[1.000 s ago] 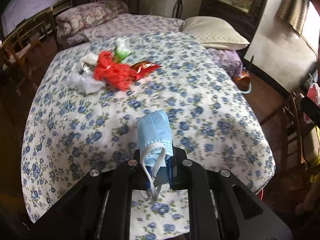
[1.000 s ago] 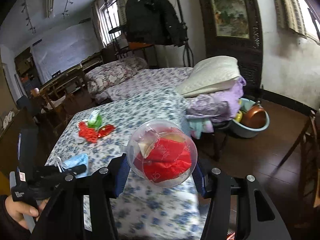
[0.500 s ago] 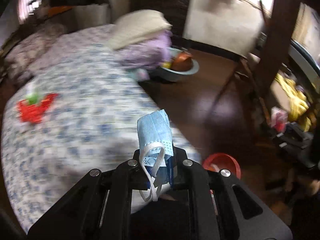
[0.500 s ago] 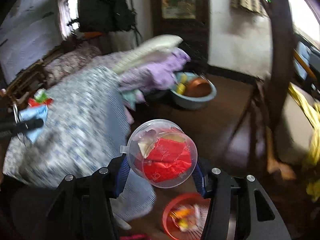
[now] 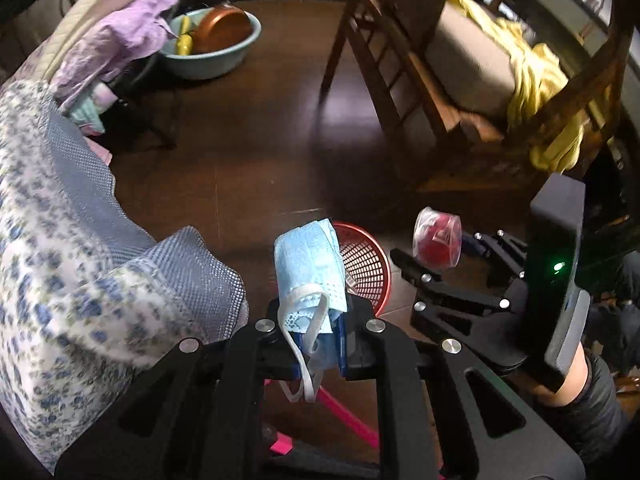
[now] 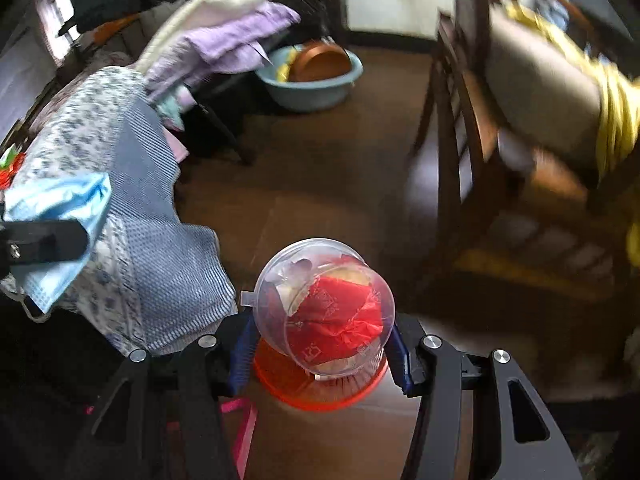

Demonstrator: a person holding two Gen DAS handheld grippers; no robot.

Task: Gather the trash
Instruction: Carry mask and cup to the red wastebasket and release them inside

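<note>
Left wrist view, going left to right: the floral bedspread [image 5: 52, 264] hangs off the bed edge, then the left gripper [image 5: 316, 344] sits clamped on a folded blue face mask [image 5: 310, 270], ear loop dangling. Just behind the mask on the dark floor is the red mesh basket [image 5: 366, 264]. Further right, the right gripper [image 5: 448, 256] is squeezing a clear plastic cup [image 5: 437, 241] stuffed with a red wrapper. In the right wrist view that cup [image 6: 326, 306] looks to be right over the basket [image 6: 320, 390].

So I'd say it's the drop-off step, both pieces of trash carried to the bin. Next up: get each one properly over the rim, then let go, mask probably needs a bit more reach.
</note>
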